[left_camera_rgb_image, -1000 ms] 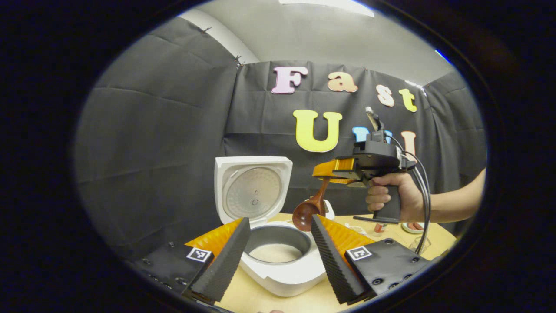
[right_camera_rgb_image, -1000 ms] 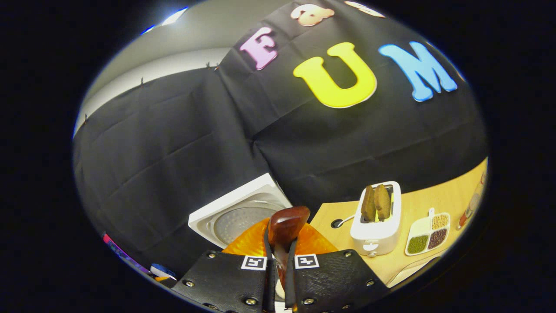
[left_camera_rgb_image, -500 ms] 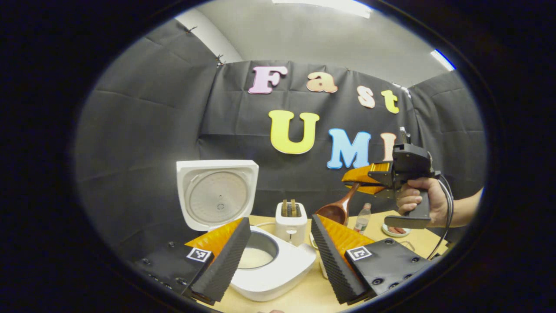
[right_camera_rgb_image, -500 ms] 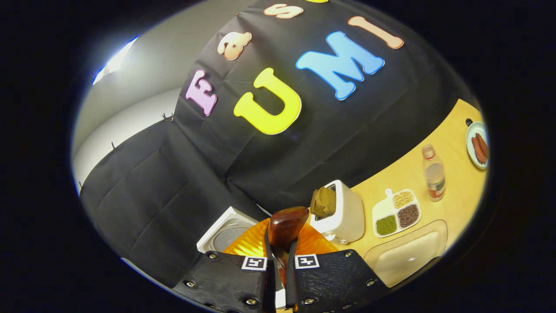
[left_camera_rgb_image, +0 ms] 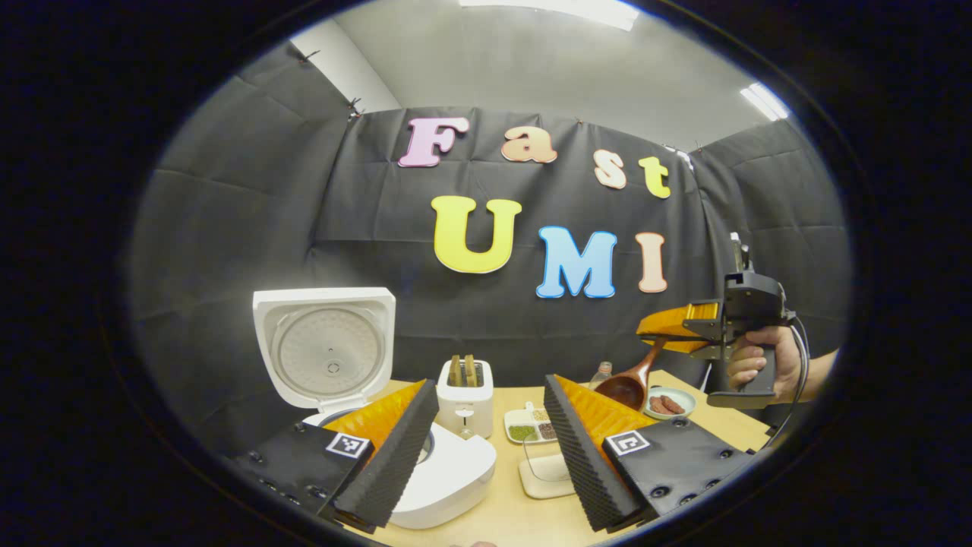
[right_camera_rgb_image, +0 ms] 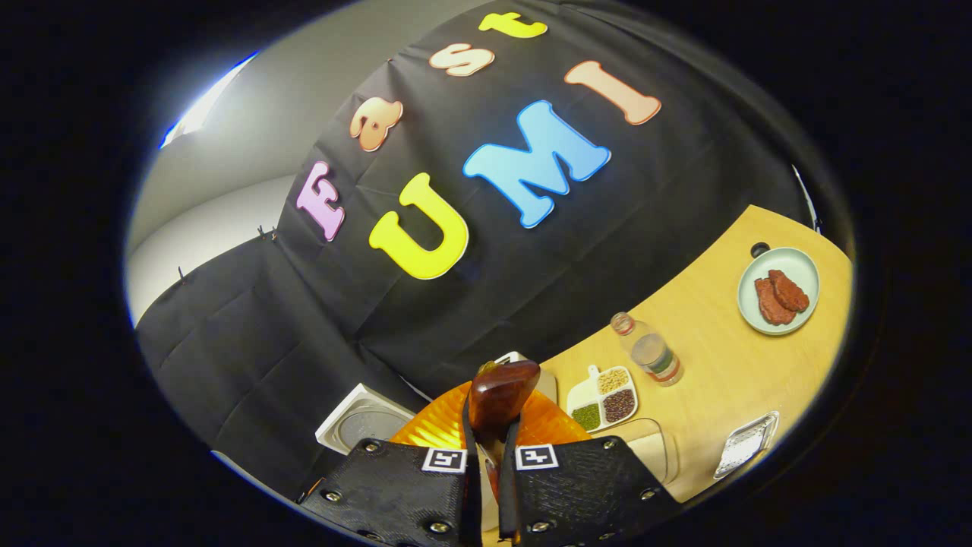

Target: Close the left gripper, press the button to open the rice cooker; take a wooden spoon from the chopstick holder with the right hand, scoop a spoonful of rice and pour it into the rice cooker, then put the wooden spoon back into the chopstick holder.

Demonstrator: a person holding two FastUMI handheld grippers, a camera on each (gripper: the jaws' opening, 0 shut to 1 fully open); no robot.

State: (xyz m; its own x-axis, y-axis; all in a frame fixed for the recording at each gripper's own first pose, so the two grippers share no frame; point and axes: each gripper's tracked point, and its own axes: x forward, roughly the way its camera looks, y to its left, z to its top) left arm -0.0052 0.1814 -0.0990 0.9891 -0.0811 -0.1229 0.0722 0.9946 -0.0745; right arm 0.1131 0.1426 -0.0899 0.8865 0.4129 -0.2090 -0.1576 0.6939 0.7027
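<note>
Wooden spoon (right_camera_rgb_image: 503, 395): clamped by the handle between the right gripper (right_camera_rgb_image: 490, 486) jaws, bowl out ahead of them. In the left gripper view the spoon (left_camera_rgb_image: 630, 387) hangs bowl-down from that gripper (left_camera_rgb_image: 687, 328), over the right part of the bench, near the plate of red meat (left_camera_rgb_image: 665, 403) and well apart from the rice cooker (left_camera_rgb_image: 425, 471). Whether any grains cling to the bowl, cannot tell.

Rice cooker at the left, lid (left_camera_rgb_image: 325, 346) standing up, pot mouth mostly hidden behind the left gripper (left_camera_rgb_image: 486, 448), whose jaws stand wide apart with nothing between them.

Step in hand, as I judge it: the return leg, spoon back into the chopstick holder. Holder not made out in these frames; cannot place it.

Doing it well:
- Keep the clamp firm on the handle; a round wooden shaft could twist in the pads.
- Bring the spoon near upright over the holder mouth before going down, so the end enters clean and does not catch the rim.
- Travel high over the water bottle (right_camera_rgb_image: 649, 353), the divided dish of beans (right_camera_rgb_image: 604, 399) and the toaster (left_camera_rgb_image: 465, 395); a low-swinging bowl could tip the bottle.
- Part the jaws only once the spoon rests inside, then lift straight up.
- Keep the left gripper parked away from the right hand (left_camera_rgb_image: 759, 365).

Bench (right_camera_rgb_image: 721, 365): small tray at its near right edge.
</note>
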